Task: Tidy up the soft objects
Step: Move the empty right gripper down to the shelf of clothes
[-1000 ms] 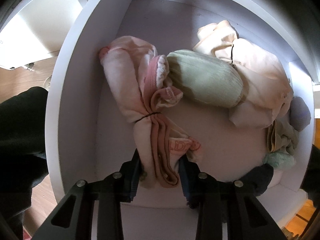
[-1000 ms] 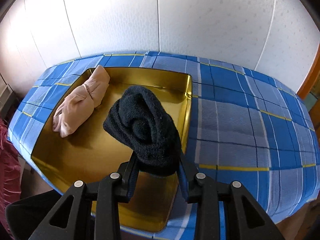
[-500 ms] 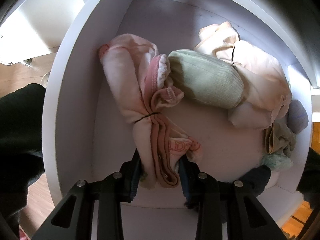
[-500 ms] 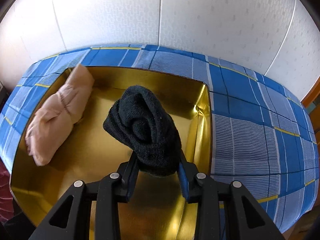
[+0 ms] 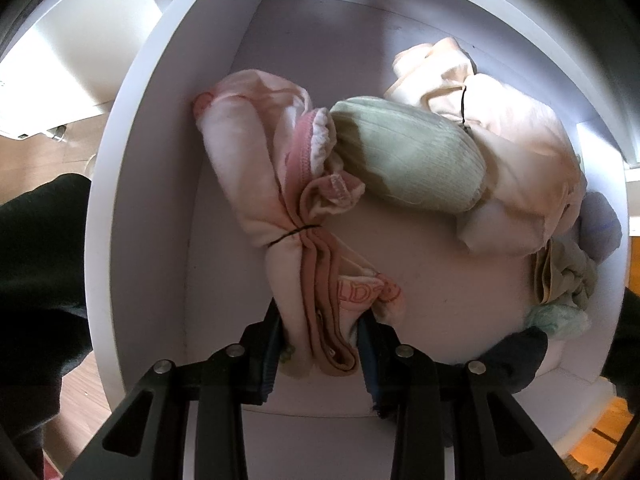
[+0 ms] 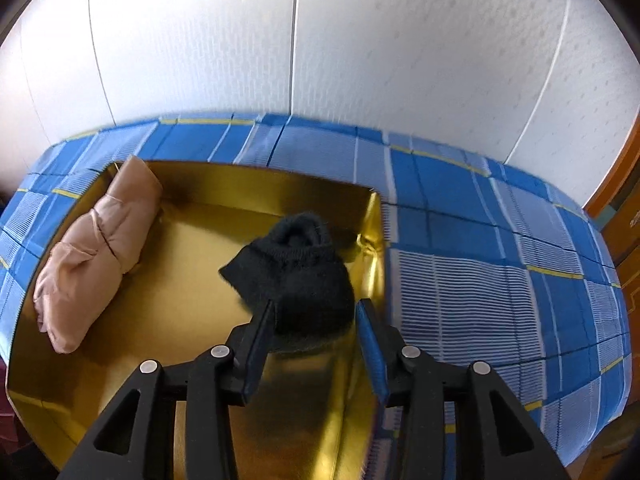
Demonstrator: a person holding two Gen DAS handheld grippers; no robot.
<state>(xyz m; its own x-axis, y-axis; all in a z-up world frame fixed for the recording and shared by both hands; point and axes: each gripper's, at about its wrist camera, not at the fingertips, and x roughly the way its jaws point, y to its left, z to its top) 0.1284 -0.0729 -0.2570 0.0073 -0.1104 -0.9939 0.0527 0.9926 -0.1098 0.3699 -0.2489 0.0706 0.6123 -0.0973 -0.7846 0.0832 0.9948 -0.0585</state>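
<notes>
In the left wrist view my left gripper (image 5: 320,336) is shut on the near end of a pink cloth bundle (image 5: 280,200) tied with a black band, inside a white drawer (image 5: 132,200). A green ribbed roll (image 5: 408,160) and a cream bundle (image 5: 516,152) lie behind it. In the right wrist view my right gripper (image 6: 316,320) is open over a gold tray (image 6: 192,296). A black sock roll (image 6: 304,276) sits between the spread fingers, free of the pads, near the tray's right wall. A beige rolled bundle (image 6: 92,256) lies at the tray's left.
The tray stands on a blue plaid cloth (image 6: 500,272) before a white panelled wall (image 6: 320,40). More small soft items (image 5: 568,276) crowd the drawer's right side. A dark sleeve (image 5: 36,280) is at the left, and wood floor (image 5: 40,160) lies beyond the drawer.
My right gripper has opened and let go of the black sock roll, which has dropped lower into the tray. My left gripper still grips the pink bundle, barely moved.
</notes>
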